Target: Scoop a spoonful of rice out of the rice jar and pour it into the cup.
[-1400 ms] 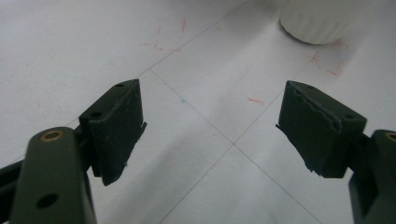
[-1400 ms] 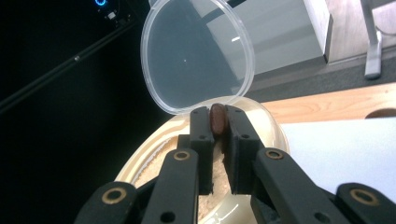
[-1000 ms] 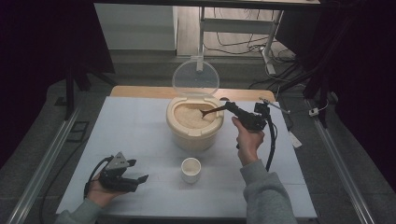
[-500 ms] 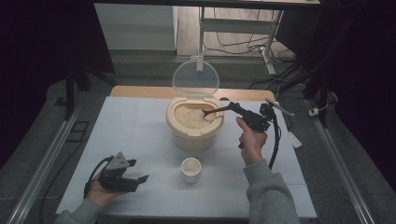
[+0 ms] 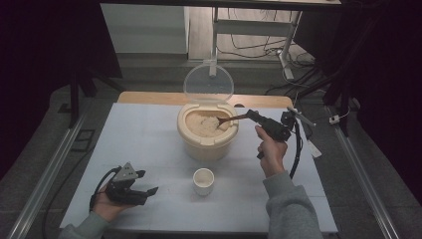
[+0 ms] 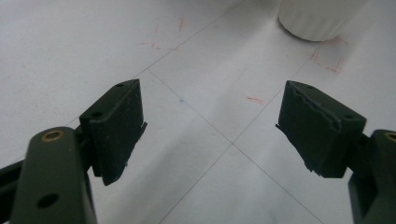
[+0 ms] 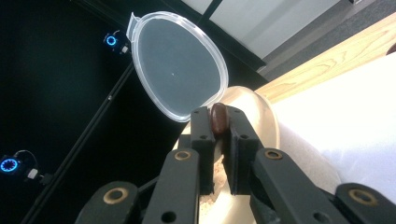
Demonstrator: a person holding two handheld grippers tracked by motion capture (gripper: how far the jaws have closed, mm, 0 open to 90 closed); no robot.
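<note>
A beige tub [image 5: 206,142] full of rice stands mid-table, its clear lid [image 5: 209,82] hinged up behind it. My right gripper [image 5: 251,116] is shut on the handle of a brown spoon [image 5: 229,119], whose bowl rests in the rice. In the right gripper view the spoon handle [image 7: 218,119] is pinched between the closed jaws, with the lid [image 7: 180,65] and tub rim [image 7: 264,109] beyond. A small white cup [image 5: 203,180] sits in front of the tub. My left gripper [image 5: 147,190] rests on the table at front left, open and empty [image 6: 210,126], with the cup [image 6: 317,16] ahead of it.
The white table mat [image 5: 139,134] has faint grid lines and red marks. A wooden edge [image 5: 149,97] runs along the back. Metal rails [image 5: 45,174] flank the table, and cables and a stand lie on the floor behind.
The right hand has shifted slightly to the right with the spoon still in the rice. The left gripper has stayed put.
</note>
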